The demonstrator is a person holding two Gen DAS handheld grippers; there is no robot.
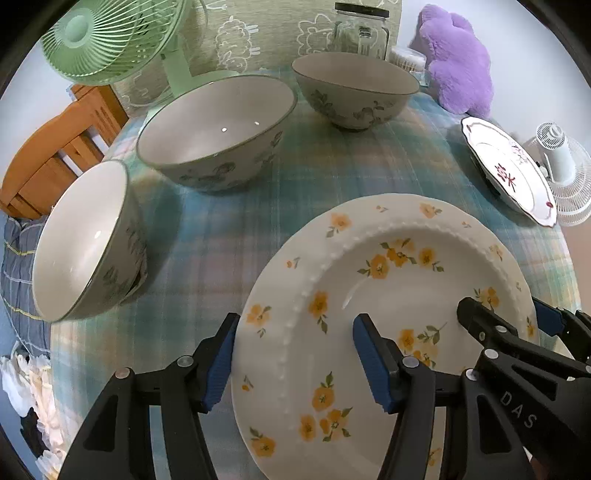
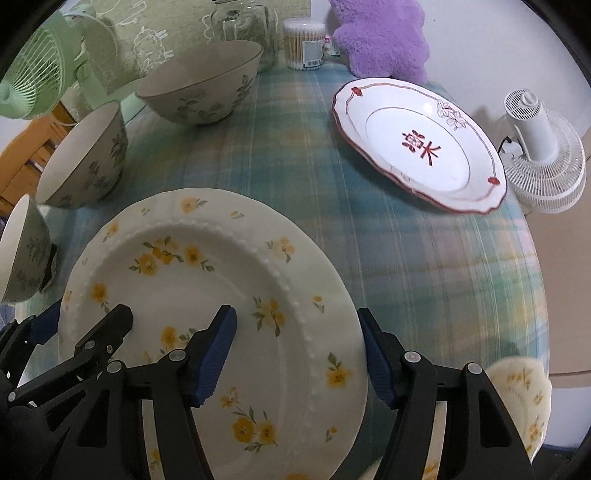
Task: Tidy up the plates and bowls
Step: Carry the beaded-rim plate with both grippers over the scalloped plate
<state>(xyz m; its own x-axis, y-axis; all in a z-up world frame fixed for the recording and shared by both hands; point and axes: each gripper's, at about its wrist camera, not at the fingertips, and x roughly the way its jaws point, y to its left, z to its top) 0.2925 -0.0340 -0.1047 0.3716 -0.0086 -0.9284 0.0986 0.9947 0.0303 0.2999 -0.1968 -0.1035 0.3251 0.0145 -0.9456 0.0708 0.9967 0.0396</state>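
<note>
A white plate with yellow flowers (image 1: 373,295) (image 2: 207,288) lies near the front of the table. My left gripper (image 1: 295,363) is open, its fingers straddling the plate's left rim. My right gripper (image 2: 297,354) is open, its fingers straddling the plate's right rim; it also shows in the left wrist view (image 1: 517,321). Three grey floral bowls stand to the left and back: a near one (image 1: 85,243), a large one (image 1: 218,129), a far one (image 1: 354,92). A white plate with red trim (image 2: 421,144) (image 1: 513,170) lies at the right.
A green fan (image 1: 110,40), a glass jar (image 1: 364,31), a cotton swab tub (image 2: 304,44) and a purple plush (image 2: 384,37) line the back. A white fan (image 2: 543,147) stands at the right edge. Another yellow-flowered dish (image 2: 524,402) sits at the near right.
</note>
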